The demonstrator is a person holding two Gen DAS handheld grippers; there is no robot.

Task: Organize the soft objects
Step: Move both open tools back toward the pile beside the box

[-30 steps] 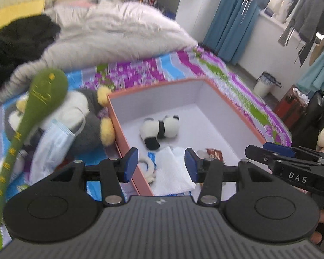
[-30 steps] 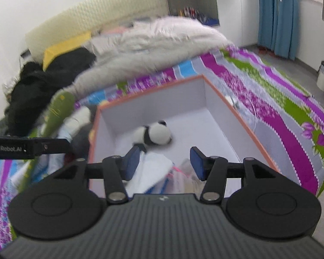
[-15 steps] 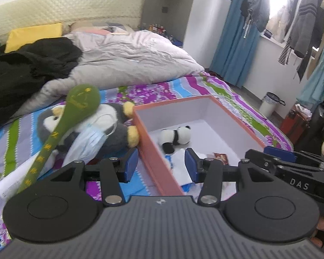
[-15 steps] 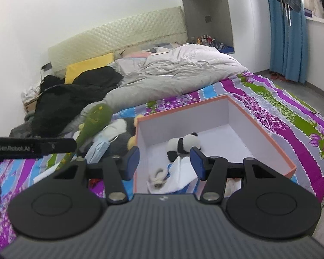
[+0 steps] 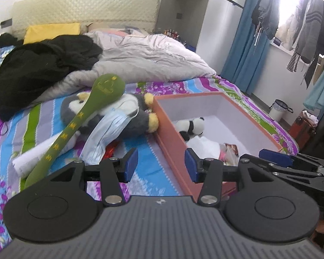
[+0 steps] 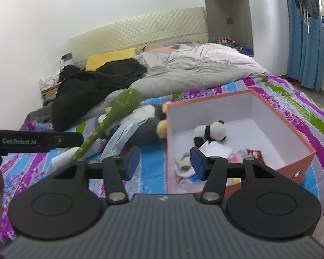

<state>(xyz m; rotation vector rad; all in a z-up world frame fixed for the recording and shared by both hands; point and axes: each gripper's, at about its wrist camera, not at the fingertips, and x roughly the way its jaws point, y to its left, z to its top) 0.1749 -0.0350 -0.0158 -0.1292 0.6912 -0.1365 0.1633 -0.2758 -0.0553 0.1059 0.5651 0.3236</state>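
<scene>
Both the left gripper (image 5: 161, 164) and right gripper (image 6: 164, 162) are hanging wide open with nothing in them, hovering over the orange cardboard box (image 6: 296, 164) on the striped bedsheet (image 5: 153, 170).

Panda plush (image 5: 192, 126) in box (image 5: 168, 125); penguin plush (image 5: 129, 118) beside.

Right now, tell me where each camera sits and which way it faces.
Left wrist: on the left gripper, facing up the bed over the orange box; the right gripper pokes in.
Right wrist: on the right gripper, aimed the same way; the left gripper crosses it.
Shared: panda plush, green plush spoon.
</scene>
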